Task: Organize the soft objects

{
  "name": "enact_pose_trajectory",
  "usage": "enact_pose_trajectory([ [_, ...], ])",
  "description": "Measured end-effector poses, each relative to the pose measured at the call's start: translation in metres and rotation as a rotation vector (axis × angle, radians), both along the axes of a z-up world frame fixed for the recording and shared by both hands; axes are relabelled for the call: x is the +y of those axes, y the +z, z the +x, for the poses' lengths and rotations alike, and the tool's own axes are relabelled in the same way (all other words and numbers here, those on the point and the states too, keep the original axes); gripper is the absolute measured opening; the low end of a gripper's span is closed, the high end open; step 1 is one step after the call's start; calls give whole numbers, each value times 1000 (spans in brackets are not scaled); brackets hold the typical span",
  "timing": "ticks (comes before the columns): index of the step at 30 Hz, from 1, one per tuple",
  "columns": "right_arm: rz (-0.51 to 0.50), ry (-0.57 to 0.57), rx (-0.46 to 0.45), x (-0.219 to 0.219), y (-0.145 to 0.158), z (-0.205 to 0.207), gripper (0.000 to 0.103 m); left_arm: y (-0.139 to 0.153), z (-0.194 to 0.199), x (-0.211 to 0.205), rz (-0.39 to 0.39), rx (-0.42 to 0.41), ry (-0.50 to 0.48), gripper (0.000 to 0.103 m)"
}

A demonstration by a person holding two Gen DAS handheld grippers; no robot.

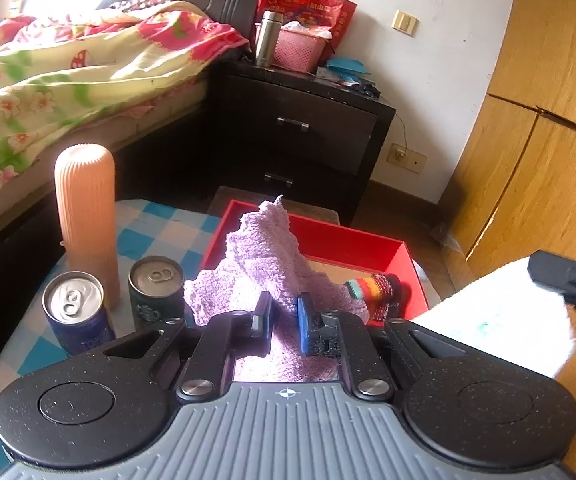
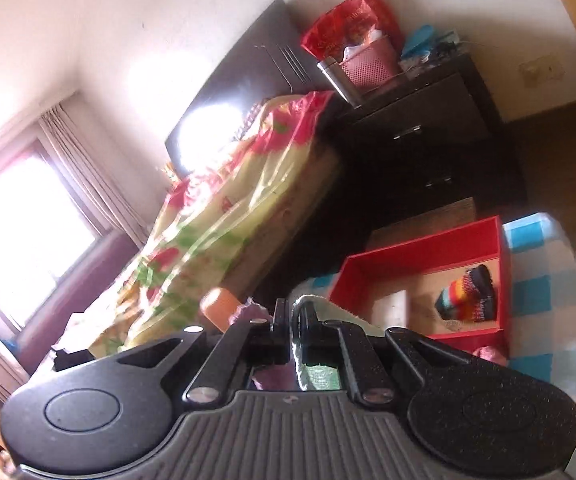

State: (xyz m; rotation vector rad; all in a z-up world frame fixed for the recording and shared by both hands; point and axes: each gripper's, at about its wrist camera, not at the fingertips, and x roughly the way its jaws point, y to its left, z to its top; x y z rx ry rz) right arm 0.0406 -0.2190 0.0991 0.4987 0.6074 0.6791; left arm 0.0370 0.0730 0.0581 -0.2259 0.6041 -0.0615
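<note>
My left gripper (image 1: pixel 284 308) is shut on a lilac terry towel (image 1: pixel 264 248), which bunches up in front of its fingers. Behind the towel an open red box (image 1: pixel 351 240) stands on the table, and a striped knitted piece (image 1: pixel 375 288) lies inside it. My right gripper (image 1: pixel 559 276) comes in at the right edge with a white cloth (image 1: pixel 499 320) hanging from it. In the right wrist view the right gripper (image 2: pixel 293 312) is shut on that pale cloth (image 2: pixel 339 314). Beyond it are the red box (image 2: pixel 419 248) and the striped piece (image 2: pixel 463 292).
A tall ribbed peach bottle (image 1: pixel 86 216) and two drink cans (image 1: pixel 74 304) (image 1: pixel 156 284) stand to the left on the blue-checked tablecloth (image 1: pixel 156 224). A bed with a flowered quilt (image 1: pixel 48 80), a dark nightstand (image 1: pixel 299 128) and a wooden wardrobe (image 1: pixel 527 160) surround the table.
</note>
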Motion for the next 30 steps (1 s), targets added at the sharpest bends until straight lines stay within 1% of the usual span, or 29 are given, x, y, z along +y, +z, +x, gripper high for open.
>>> enact_pose_trajectory([
  [1,0,-1,3,2,-4,0,0,0,-1,0,1,-2,-2,10],
  [3,10,-18,-6,-1,-1,-2,0,2,0,-1,4,-7,-5,10],
  [5,41,-33,-34,-15,8,-7,0,3,1,-1,2,-13,-1,10],
  [8,58,-52,-98,-18,31,-9,0,6,3,-3,3,-22,1,10],
  [12,23,-58,-185,-11,55,-13,0,12,3,-8,11,-42,-13,11],
  [14,-35,-12,-155,-2,53,-13,0,11,1,-10,22,-45,-20,11],
  [15,-70,-6,-138,3,43,-15,0,10,1,-10,28,-44,-21,11],
  [16,-148,5,-128,9,30,-16,0,9,0,-10,30,-41,-23,11],
  [17,-259,14,-107,17,13,-15,28,7,1,-9,23,-35,-25,12],
  [18,-364,-8,-60,23,-10,-10,42,5,2,-8,13,-26,-29,12],
  [19,-432,-39,-13,27,-35,-3,53,3,3,-8,5,-17,-35,12],
  [20,-479,-36,38,31,-58,7,53,2,4,-9,5,-13,-38,12],
  [21,-507,-5,79,35,-75,17,53,2,4,-10,11,-9,-41,12],
  [22,-538,35,115,39,-89,28,53,2,5,-11,14,-10,-46,12],
  [23,-548,60,137,43,-98,34,53,2,5,-12,16,-13,-52,12],
  [24,-562,86,138,48,-105,40,52,2,5,-13,21,-14,-59,13],
  [25,-585,95,116,52,-111,44,53,1,6,-14,35,-7,-66,16],
  [26,-629,86,88,57,-118,48,53,-2,8,-16,57,13,-84,19],
  [27,-673,86,89,60,-125,52,53,-8,11,-18,87,44,-104,20],
  [29,-699,101,133,62,-140,59,53,-24,18,-21,121,88,-121,22],
  [30,-703,120,156,62,-147,60,53,-33,24,-23,138,135,-145,24],
])
